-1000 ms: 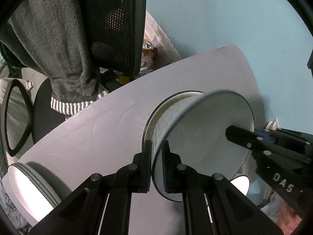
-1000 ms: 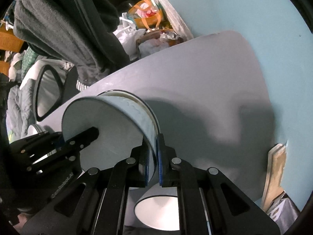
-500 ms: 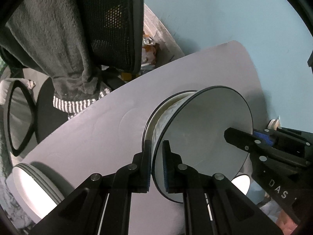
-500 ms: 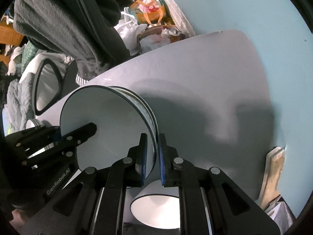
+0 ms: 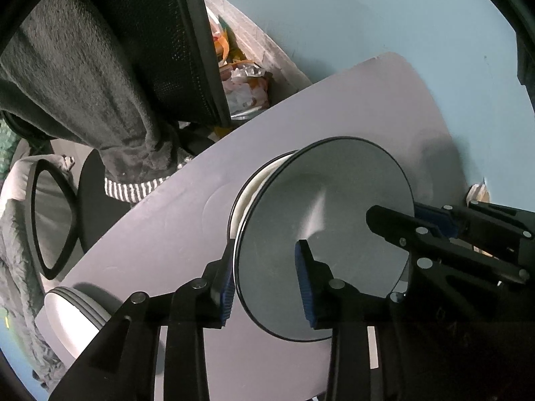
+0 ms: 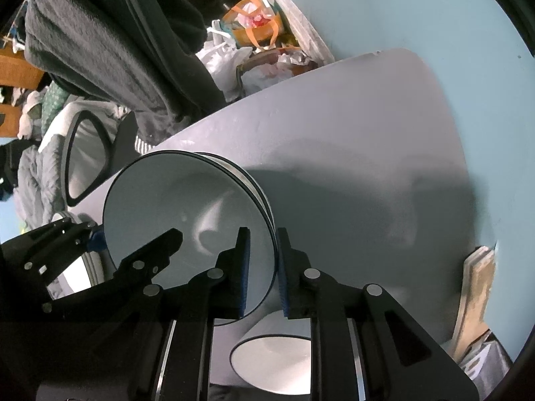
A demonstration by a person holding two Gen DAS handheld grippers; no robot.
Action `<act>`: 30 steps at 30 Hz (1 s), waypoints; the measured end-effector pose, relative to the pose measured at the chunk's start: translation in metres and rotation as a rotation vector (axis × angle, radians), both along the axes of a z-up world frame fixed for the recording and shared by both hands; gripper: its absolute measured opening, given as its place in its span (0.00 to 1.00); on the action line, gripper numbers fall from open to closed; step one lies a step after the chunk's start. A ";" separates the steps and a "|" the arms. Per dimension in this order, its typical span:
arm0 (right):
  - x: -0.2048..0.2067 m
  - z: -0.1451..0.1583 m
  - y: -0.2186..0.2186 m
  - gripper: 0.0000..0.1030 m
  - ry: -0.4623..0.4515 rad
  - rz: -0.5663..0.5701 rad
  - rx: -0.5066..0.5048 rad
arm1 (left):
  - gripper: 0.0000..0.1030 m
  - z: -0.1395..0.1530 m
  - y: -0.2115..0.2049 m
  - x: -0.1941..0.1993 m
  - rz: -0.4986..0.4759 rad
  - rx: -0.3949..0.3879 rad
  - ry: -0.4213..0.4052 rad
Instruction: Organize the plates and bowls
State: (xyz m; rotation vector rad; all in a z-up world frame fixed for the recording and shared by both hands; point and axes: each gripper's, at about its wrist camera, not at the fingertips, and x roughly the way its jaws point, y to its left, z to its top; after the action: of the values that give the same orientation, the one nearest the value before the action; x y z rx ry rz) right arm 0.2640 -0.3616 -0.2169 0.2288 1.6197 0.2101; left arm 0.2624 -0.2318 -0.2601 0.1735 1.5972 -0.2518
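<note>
A white bowl with a dark rim [image 5: 334, 220] sits nested on a stack of like bowls [image 5: 249, 197] on the grey table [image 5: 167, 227]. My left gripper [image 5: 264, 287] is open, its fingers astride the bowl's near rim. My right gripper [image 6: 262, 270] is open too, its pads [image 6: 244, 267] either side of the same bowl's [image 6: 187, 207] opposite rim with gaps showing. Each gripper shows in the other's view, the right one in the left wrist view [image 5: 434, 234] and the left one in the right wrist view [image 6: 100, 254].
A stack of white plates [image 5: 73, 314] lies at the table's left end. A single white bowl [image 6: 277, 361] stands below my right gripper. A chair with a dark garment [image 5: 83, 67] stands beyond the table's far edge, bags [image 6: 254, 26] on the floor, a blue wall [image 5: 367, 16] on the right.
The bowl has come down level onto the stack. My left gripper's jaws have opened wide off the rim and my right gripper's jaws have parted from it.
</note>
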 end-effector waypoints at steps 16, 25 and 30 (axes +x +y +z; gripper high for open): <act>-0.007 0.017 0.000 0.33 -0.076 -0.008 -0.054 | 0.56 0.019 0.010 -0.009 0.007 -0.016 -0.055; -0.021 0.049 -0.005 0.51 -0.162 -0.010 -0.111 | 0.63 0.052 0.030 -0.035 0.047 -0.054 -0.166; -0.033 0.070 -0.006 0.54 -0.210 -0.017 -0.129 | 0.63 0.068 0.037 -0.050 0.051 -0.087 -0.188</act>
State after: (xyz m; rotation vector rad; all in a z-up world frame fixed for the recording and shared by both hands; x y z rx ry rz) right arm 0.2306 -0.3676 -0.1472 0.1170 1.4160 0.1127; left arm 0.2123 -0.1945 -0.1921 0.0870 1.3999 -0.2573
